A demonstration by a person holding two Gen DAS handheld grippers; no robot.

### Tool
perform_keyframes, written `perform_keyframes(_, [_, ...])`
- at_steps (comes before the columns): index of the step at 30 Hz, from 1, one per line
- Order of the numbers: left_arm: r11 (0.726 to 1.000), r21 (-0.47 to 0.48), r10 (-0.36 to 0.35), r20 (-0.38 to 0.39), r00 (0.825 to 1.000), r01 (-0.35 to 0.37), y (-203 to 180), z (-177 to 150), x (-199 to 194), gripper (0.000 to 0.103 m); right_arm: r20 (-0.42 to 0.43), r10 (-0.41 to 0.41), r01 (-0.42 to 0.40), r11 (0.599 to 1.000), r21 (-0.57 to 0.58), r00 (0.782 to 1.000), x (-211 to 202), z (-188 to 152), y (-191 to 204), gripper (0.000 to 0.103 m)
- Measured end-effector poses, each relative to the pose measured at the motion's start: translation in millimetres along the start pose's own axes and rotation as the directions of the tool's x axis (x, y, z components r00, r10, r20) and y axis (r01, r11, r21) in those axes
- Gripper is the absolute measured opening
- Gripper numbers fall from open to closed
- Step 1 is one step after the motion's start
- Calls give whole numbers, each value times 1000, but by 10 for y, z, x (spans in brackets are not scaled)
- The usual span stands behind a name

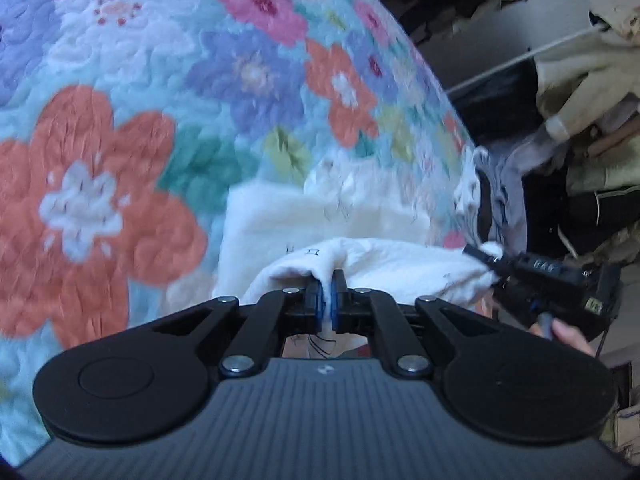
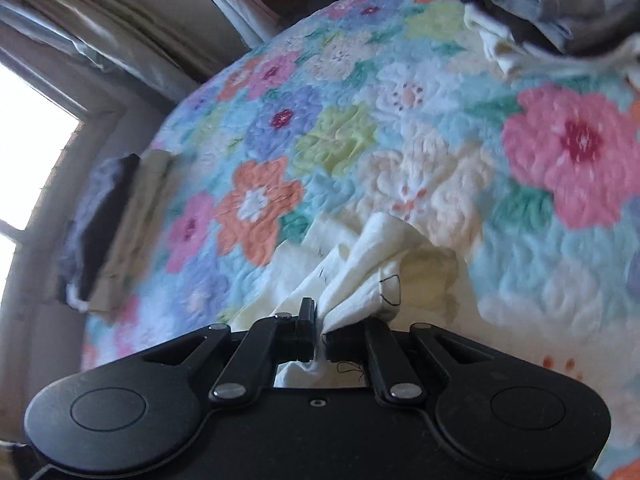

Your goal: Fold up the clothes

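A white garment with small black line drawings (image 1: pixel 320 220) lies on a floral quilt (image 1: pixel 120 120). My left gripper (image 1: pixel 327 304) is shut on a folded edge of the garment and holds it a little above the quilt. My right gripper shows in the left wrist view (image 1: pixel 490 260), shut on the garment's right end. In the right wrist view my right gripper (image 2: pixel 320 326) is shut on a bunched part of the white garment (image 2: pixel 372 264), which trails onto the quilt (image 2: pixel 400 100) ahead.
A pile of grey, dark and cream clothes (image 2: pixel 560 12) lies at the quilt's far right. Folded dark and beige clothes (image 2: pixel 108 224) lie at its left edge by a bright window (image 2: pixel 28 152). Clutter and hanging clothes (image 1: pixel 580 100) stand beyond the bed's edge.
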State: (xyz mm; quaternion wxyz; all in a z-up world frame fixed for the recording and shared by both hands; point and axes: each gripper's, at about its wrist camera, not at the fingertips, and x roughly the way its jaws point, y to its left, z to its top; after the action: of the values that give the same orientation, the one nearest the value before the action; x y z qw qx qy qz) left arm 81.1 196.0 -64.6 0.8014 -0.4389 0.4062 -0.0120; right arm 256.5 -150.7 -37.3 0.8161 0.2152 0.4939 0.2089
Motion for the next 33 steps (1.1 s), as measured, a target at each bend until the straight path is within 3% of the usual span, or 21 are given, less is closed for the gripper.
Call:
perform_keyframes(5, [998, -4, 61, 16, 998, -61, 62, 155, 162, 3, -19, -17, 14, 994, -111, 1000, 228, 154, 182, 15])
perform_keyframes(8, [995, -5, 95, 18, 995, -95, 104, 225, 255, 3, -28, -26, 19, 980, -199, 999, 345, 218, 247, 37])
perform_keyframes(10, [997, -33, 63, 14, 998, -62, 162, 242, 247, 3, -23, -9, 4, 982, -191, 1000, 334, 206, 213, 45])
perform_keyframes(13, [997, -70, -6, 35, 999, 8, 266, 208, 112, 4, 14, 102, -98, 981, -166, 995, 126, 97, 86, 52])
perform_keyframes(16, [998, -54, -10, 53, 999, 13, 278, 217, 48, 4, 129, 191, -161, 963, -215, 973, -138, -30, -41, 53])
perform_keyframes(20, [997, 66, -45, 115, 992, 37, 57, 185, -66, 4, 180, 131, -55, 926, -373, 975, -160, -182, 22, 53])
perform_keyframes(22, [991, 127, -64, 153, 986, 44, -117, 136, -147, 5, 167, 122, -36, 895, -444, 978, -108, -257, 94, 52])
perform_keyframes(24, [988, 97, -132, 177, 975, 116, -237, 38, -230, 10, 135, 133, -47, 860, -507, 982, -32, -331, 165, 52])
perform_keyframes(25, [983, 71, -178, 174, 968, 168, -283, -17, -245, 19, 117, 139, -55, 842, -537, 983, 9, -369, 200, 52])
perform_keyframes(27, [977, 49, -213, 198, 957, 207, -379, -149, -266, 25, 77, 139, -70, 815, -575, 987, 97, -429, 248, 52])
perform_keyframes(30, [981, 70, -194, 220, 956, 183, -480, -270, -254, 28, 38, 143, -89, 778, -622, 989, 207, -537, 294, 52])
perform_keyframes(33, [983, 119, -163, 237, 958, 138, -511, -331, -244, 29, 7, 132, -100, 781, -616, 991, 406, -606, 331, 52])
